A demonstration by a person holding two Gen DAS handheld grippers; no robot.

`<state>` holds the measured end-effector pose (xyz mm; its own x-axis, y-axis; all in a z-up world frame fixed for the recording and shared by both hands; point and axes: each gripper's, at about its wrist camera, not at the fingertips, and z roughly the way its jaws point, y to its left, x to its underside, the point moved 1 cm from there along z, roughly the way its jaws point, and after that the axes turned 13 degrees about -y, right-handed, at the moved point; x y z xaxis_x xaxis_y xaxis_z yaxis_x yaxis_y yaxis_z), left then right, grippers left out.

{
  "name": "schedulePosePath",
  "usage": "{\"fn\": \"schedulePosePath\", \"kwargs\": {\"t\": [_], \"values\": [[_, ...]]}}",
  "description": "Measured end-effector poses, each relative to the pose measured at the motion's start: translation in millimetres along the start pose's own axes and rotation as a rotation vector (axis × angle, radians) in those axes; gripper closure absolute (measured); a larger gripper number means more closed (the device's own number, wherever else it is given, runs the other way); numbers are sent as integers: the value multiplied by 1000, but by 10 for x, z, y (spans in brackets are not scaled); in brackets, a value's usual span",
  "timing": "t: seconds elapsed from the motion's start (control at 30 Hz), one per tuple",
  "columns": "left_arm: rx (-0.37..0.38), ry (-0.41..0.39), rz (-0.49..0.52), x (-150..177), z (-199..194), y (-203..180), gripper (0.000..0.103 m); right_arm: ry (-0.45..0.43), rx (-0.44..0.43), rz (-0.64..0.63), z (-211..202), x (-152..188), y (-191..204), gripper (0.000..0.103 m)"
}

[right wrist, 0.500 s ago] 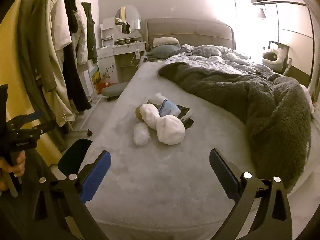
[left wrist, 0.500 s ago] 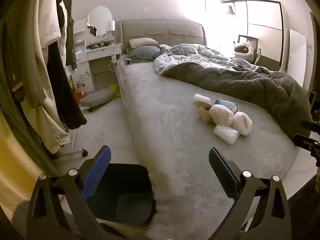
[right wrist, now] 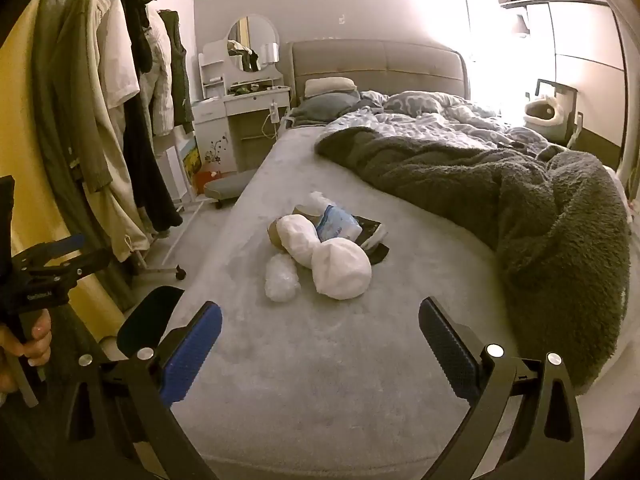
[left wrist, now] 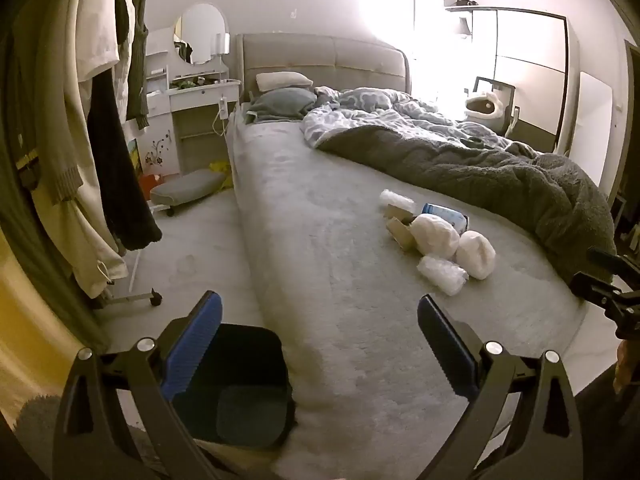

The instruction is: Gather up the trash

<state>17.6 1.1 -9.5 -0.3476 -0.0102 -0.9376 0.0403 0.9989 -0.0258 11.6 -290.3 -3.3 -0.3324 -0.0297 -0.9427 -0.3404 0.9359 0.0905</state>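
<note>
We hold the left gripper (left wrist: 318, 344) near the foot of the bed (left wrist: 320, 240), its blue-padded fingers spread wide with nothing between them. Just below it, on the floor against the bed's corner, stands a dark bin (left wrist: 240, 384); the left finger overlaps its rim in the view.

Our right gripper (right wrist: 320, 344) hangs over the grey bed cover (right wrist: 320, 360), fingers likewise released and empty. Ahead of it lies the trash, heaped together in the middle of the cover: two white crumpled wads (right wrist: 340, 268) touching each other, a clear bubble-wrap bundle (right wrist: 281, 280) just beside them, a blue-and-white packet (right wrist: 336, 226), brown cardboard bits (left wrist: 400, 232), and a dark flat wrapper (right wrist: 374, 236) underneath.

A rumpled dark blanket (right wrist: 520, 208) covers the bed's far side, near the heap but apart from it. Clothes (right wrist: 120, 120) hang on a rack to the left.
</note>
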Motion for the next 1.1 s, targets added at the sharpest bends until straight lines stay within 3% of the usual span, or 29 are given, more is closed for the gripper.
{"fn": "schedulePosePath", "kwargs": {"t": [1.1], "values": [[9,7,-7,-22,8,6,3,6,-2,-12,86,35,6,3]]}}
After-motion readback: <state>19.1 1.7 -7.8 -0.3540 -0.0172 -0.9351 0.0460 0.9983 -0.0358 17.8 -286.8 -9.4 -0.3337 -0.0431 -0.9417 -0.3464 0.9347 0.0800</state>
